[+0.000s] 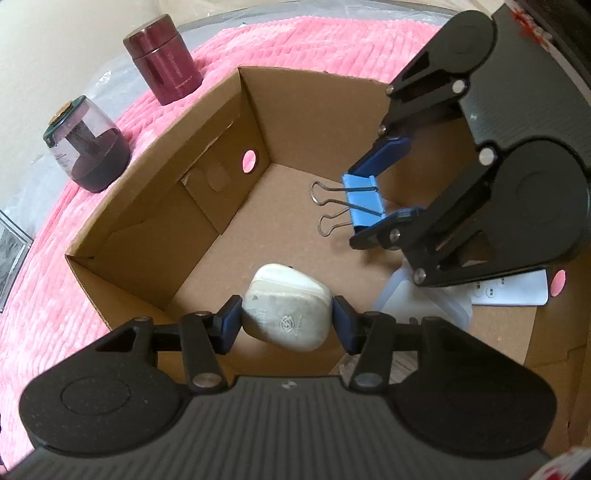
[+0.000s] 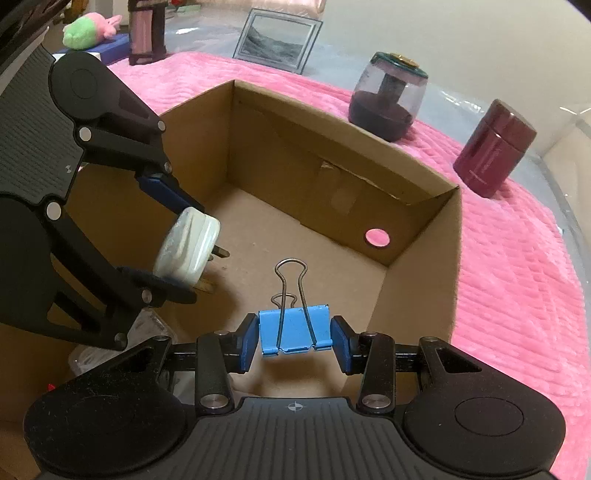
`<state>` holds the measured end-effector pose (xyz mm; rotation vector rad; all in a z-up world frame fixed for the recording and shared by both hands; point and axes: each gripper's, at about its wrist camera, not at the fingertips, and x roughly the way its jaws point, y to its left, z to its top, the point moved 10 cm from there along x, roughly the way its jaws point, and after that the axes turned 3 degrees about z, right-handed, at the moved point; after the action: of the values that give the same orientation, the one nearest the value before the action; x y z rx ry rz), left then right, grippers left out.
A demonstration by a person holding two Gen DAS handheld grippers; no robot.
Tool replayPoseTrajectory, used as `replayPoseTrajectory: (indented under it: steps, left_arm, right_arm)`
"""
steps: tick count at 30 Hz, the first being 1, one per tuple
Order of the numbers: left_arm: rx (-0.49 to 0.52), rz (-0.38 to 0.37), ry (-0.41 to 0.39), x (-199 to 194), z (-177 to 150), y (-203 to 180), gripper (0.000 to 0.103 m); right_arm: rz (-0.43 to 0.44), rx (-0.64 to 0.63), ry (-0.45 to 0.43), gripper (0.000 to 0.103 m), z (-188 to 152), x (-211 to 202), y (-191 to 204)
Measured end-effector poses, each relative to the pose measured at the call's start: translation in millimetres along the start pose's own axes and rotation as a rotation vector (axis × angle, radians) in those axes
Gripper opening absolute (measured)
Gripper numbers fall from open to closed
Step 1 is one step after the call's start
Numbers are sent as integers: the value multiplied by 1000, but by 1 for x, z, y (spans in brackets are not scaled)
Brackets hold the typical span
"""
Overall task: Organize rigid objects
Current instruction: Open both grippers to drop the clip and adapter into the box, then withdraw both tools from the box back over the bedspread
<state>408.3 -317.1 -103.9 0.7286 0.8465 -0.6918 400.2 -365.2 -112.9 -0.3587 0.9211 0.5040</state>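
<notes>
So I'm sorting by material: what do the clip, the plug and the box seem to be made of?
Clip: painted blue sheet metal, chipped at the edges, with bare wire handles. Plug: white, scuffed hard plastic, probably; brassy metal prongs show in the right wrist view. Box: plain brown corrugated cardboard, matte, with folded flaps.

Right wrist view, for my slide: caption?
Right gripper holds a blue binder clip over the cardboard box; left gripper carries a white plug adapter.

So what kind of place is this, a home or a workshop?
Probably a home: a fuzzy pink blanket lies under the cardboard box, with a framed picture and a plush toy behind.
</notes>
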Motion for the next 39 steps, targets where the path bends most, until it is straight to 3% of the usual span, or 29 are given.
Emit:
replayPoseTrajectory:
  steps: [20,30,39]
  left_arm:
    - [-89,25,-125,-48,0,13,50]
    - [-190,19,-215,-93,-8,16,53]
    - [-307,3,-268,-137,-33,5,56]
  right_arm:
    - [21,43,-3,39,-1,4,-2]
    - [-3,129,-137,39,12,-39,-8]
    - [2,252,-263,39,6,-107,21]
